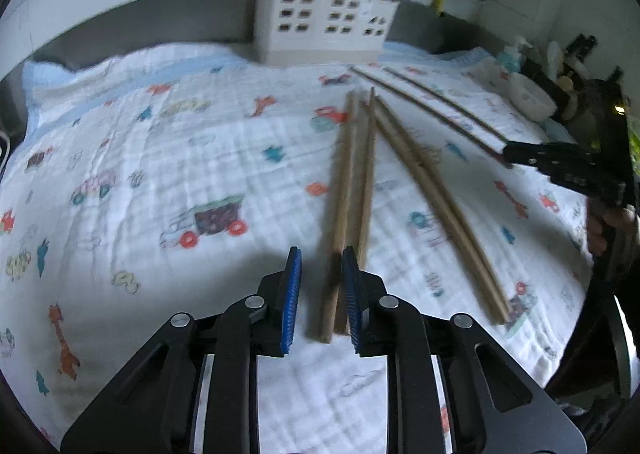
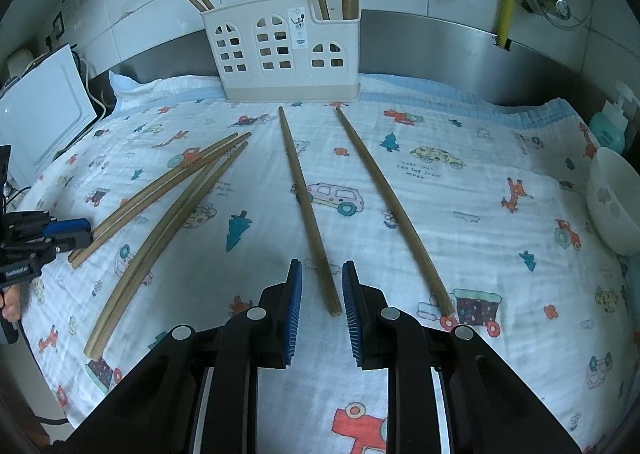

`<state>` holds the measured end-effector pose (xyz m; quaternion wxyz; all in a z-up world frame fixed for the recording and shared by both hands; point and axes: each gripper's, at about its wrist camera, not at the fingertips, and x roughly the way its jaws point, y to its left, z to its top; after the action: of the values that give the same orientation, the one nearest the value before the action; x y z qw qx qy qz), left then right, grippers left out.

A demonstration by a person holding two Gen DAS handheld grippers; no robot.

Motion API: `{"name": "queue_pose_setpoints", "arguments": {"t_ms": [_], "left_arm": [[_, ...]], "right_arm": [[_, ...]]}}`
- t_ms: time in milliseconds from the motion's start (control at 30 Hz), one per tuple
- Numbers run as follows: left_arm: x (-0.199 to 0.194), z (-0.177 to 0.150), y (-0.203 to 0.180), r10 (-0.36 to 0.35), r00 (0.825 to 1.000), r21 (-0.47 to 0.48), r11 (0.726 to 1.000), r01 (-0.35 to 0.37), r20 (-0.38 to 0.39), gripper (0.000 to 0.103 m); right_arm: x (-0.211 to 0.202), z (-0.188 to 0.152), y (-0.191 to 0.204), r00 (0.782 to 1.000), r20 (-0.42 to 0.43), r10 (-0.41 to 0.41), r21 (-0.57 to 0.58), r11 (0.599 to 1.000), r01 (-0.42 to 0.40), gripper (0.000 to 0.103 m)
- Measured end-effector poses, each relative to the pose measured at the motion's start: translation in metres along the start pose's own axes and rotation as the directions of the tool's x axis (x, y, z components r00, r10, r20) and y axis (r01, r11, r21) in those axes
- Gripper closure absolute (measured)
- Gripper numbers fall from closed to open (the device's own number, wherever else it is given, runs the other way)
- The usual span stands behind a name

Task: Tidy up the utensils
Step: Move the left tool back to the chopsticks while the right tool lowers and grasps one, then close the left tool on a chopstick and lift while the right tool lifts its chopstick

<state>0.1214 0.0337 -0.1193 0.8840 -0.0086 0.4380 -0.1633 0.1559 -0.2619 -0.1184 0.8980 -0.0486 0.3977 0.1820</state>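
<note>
The left claw (image 1: 320, 294) is seen narrowly parted around the near end of a pair of wooden chopsticks (image 1: 352, 189) lying on the printed cloth (image 1: 160, 157); no pad is seen pressing. Their long axis runs straight ahead toward the cream utensil holder (image 1: 320, 25). The right claw (image 2: 322, 302), likewise narrow and empty, is lined up on a single chopstick (image 2: 306, 197).

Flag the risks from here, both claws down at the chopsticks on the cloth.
1. Left claw has two chopsticks lying touching between its jaws, which don't yet pinch them; closing may catch only one or splay them.
2. Right claw straddles only the butt end of one chopstick; gripped there, the long end may droop or swing.
3. The quilted cloth is soft; pads could snag it.
</note>
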Motion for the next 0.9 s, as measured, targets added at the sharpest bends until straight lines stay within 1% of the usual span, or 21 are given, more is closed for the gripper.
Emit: {"name": "queue_pose_setpoints", "arguments": {"t_ms": [67,167,233,333,500,667,700,733,833,900], "left_arm": [[0.000,0.000,0.003,-0.011,1.000,-0.009,1.000,0.011,0.005,0.083],[0.001,0.000,-0.005,0.030,1.000,0.023,0.999,-0.030,0.000,0.083],[0.001,-0.002,-0.009,0.041,0.999,0.037,0.998,-0.041,-0.001,0.083],[-0.001,-0.004,-0.006,0.026,1.000,0.018,0.999,-0.026,0.009,0.083],[0.000,-0.006,-0.006,0.050,0.998,-0.012,0.999,-0.050,0.023,0.084],[-0.002,-0.010,-0.009,0.033,0.999,-0.018,0.999,-0.033,0.031,0.084],[-0.002,-0.010,-0.010,0.034,0.999,-0.018,0.999,-0.033,0.032,0.084],[-0.002,-0.010,-0.010,0.038,0.999,-0.008,0.999,-0.038,0.031,0.084],[-0.002,-0.010,-0.010,0.042,0.999,0.010,0.999,-0.042,0.035,0.084],[-0.002,-0.009,-0.009,0.051,0.998,0.008,0.999,-0.052,0.040,0.087]], "right_arm": [[0.000,0.000,-0.001,1.000,0.001,-0.002,0.001,1.000,0.002,0.082],[0.000,-0.001,-0.003,1.000,-0.001,-0.001,0.004,1.000,0.001,0.083],[0.001,-0.001,-0.003,1.000,-0.002,0.002,0.004,1.000,-0.002,0.083],[0.003,-0.001,-0.002,1.000,-0.007,0.004,0.001,1.000,-0.004,0.083],[0.008,-0.002,-0.002,1.000,-0.019,-0.004,-0.001,1.000,0.004,0.085],[0.012,-0.004,-0.001,1.000,-0.024,-0.012,-0.010,1.000,0.011,0.086],[0.012,-0.004,0.000,0.999,-0.024,-0.023,-0.020,1.000,0.023,0.088],[0.013,-0.004,0.001,0.999,-0.025,-0.036,-0.028,0.999,0.035,0.092],[0.012,-0.004,0.004,0.999,-0.023,-0.046,-0.044,0.998,0.045,0.094],[0.010,-0.004,0.005,0.999,-0.018,-0.042,-0.047,0.998,0.041,0.096]]}}
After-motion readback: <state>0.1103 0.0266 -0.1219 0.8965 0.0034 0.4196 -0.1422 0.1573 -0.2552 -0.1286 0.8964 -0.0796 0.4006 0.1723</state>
